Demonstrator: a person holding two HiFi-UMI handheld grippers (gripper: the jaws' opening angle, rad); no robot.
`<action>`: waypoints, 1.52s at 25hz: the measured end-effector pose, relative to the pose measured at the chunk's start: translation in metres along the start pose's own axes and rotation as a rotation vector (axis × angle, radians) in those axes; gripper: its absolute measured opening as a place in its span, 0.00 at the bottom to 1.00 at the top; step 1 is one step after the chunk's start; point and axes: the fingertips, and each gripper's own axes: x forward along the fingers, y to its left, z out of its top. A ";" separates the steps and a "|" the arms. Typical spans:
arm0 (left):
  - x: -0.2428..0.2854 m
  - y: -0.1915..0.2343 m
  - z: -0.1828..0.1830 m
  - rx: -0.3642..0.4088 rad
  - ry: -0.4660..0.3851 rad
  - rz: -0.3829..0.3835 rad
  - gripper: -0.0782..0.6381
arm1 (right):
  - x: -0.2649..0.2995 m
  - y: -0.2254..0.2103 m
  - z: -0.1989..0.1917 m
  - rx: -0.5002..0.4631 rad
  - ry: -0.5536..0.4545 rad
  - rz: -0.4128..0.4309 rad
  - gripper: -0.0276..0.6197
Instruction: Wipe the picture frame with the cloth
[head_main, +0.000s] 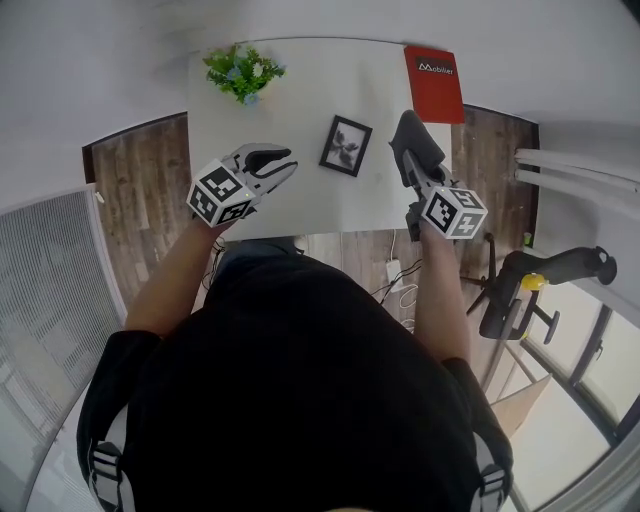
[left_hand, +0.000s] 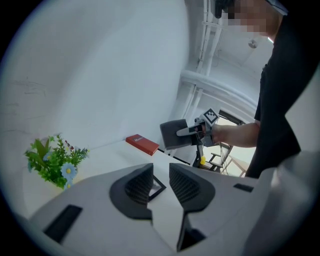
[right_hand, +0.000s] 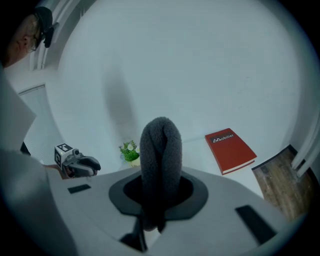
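Note:
A small black picture frame (head_main: 345, 146) with a dark leaf print lies flat in the middle of the white table (head_main: 300, 200). My right gripper (head_main: 418, 172) hovers just right of it, shut on a folded dark grey cloth (head_main: 415, 140) that sticks up out of the jaws (right_hand: 160, 150). My left gripper (head_main: 280, 165) is held above the table's near left part, left of the frame, open with nothing in it. In the left gripper view a corner of the frame (left_hand: 159, 186) shows through the gap between the jaws.
A potted green plant with pale flowers (head_main: 243, 70) stands at the table's far left. A red book (head_main: 434, 83) lies at the far right corner. Right of the table are wood floor, cables and a black-and-yellow stand (head_main: 545, 280).

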 end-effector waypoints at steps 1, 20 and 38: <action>0.002 0.000 -0.003 0.003 0.009 -0.003 0.26 | 0.004 0.000 0.000 0.007 0.002 0.003 0.11; 0.061 0.030 -0.075 -0.002 0.150 -0.042 0.27 | 0.094 -0.017 -0.029 0.012 0.109 0.030 0.11; 0.123 0.037 -0.144 0.036 0.257 -0.089 0.33 | 0.169 -0.021 -0.042 -0.224 0.203 0.016 0.11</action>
